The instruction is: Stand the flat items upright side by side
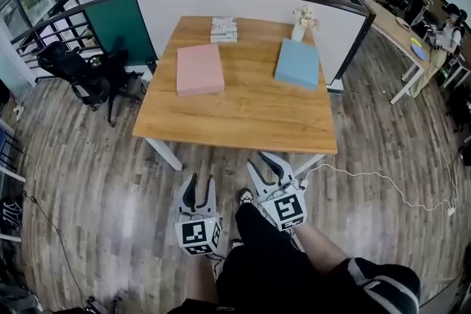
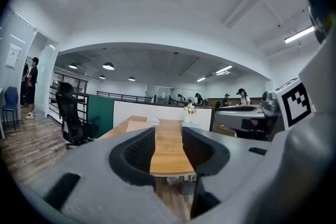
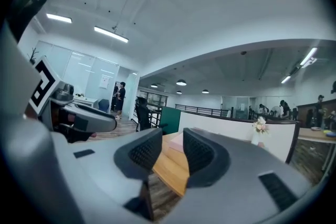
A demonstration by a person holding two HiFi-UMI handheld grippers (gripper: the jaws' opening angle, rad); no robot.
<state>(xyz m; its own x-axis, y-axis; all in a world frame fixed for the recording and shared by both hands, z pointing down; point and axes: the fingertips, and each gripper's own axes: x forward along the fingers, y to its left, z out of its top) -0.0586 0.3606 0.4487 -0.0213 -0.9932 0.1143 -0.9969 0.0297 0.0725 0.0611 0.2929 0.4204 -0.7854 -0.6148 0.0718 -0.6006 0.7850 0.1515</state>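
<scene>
A: Pose of the hands?

B: Both are low, over the wooden floor (image 1: pixel 96 180) and short of the tabletop's (image 1: pixel 243 121) near edge. The left gripper (image 1: pixel 201 184) sits below the middle of that edge. The right gripper (image 1: pixel 259 162) is just beside it, a little nearer the table, with the person's leg (image 1: pixel 280 246) behind. Both point about level, toward the table.

A: Fingers?

B: The left gripper's own view shows its jaws part open, with a clear gap and only the distant tabletop seen through it. Nothing is held. The right gripper's jaws are also part open, with a narrower gap and nothing between them.

A: Task items?

B: All are well apart from both grippers. The pink flat item (image 1: pixel 199 69) lies flat on the left half of the tabletop, towards the far edge. The blue flat item (image 1: pixel 298 62) lies flat near the far right corner, just beside a vase of flowers (image 1: pixel 300 24). A patterned flat item (image 1: pixel 224 29) lies at the middle of the far edge. None stands upright, and none touches another.

A: Line-up with the fingers?

B: In the right gripper view the pink item shows through the jaw gap, far off.
</scene>
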